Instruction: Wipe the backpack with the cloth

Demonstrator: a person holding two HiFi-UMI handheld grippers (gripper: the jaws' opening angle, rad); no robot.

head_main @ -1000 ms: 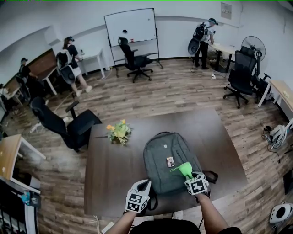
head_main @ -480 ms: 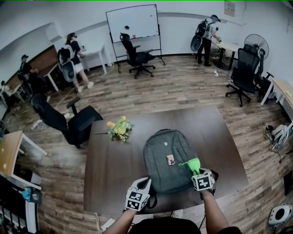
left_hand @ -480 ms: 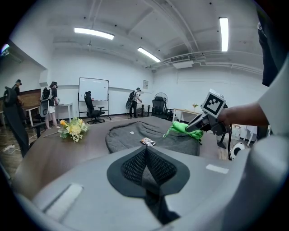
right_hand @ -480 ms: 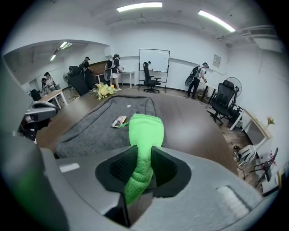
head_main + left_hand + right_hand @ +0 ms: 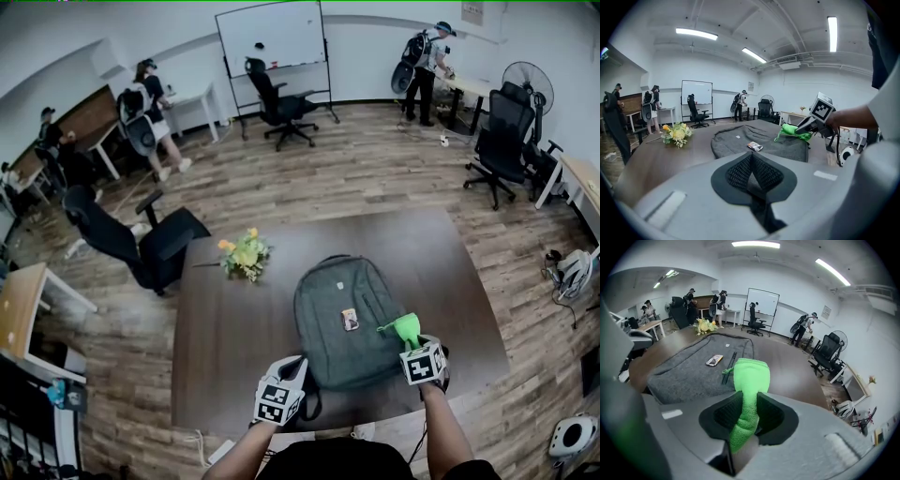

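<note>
A grey backpack (image 5: 345, 317) lies flat on the dark brown table (image 5: 225, 347), with a small card (image 5: 350, 320) on its front. My right gripper (image 5: 411, 341) is shut on a bright green cloth (image 5: 405, 328) at the backpack's right edge. In the right gripper view the cloth (image 5: 751, 376) is pinched between the jaws of that gripper (image 5: 749, 401) and sticks out over the backpack (image 5: 689, 366). My left gripper (image 5: 292, 371) hovers at the backpack's near left corner; its jaws are shut on nothing (image 5: 751, 161).
A bunch of yellow flowers (image 5: 244, 253) lies on the table left of the backpack. Office chairs (image 5: 150, 246) stand beside the table's left side. Several people, desks, a whiteboard (image 5: 270, 36) and a fan are farther off in the room.
My right gripper has carried the green cloth to the right, from the backpack's lower front to its right edge. The left gripper has stayed near the same corner.
</note>
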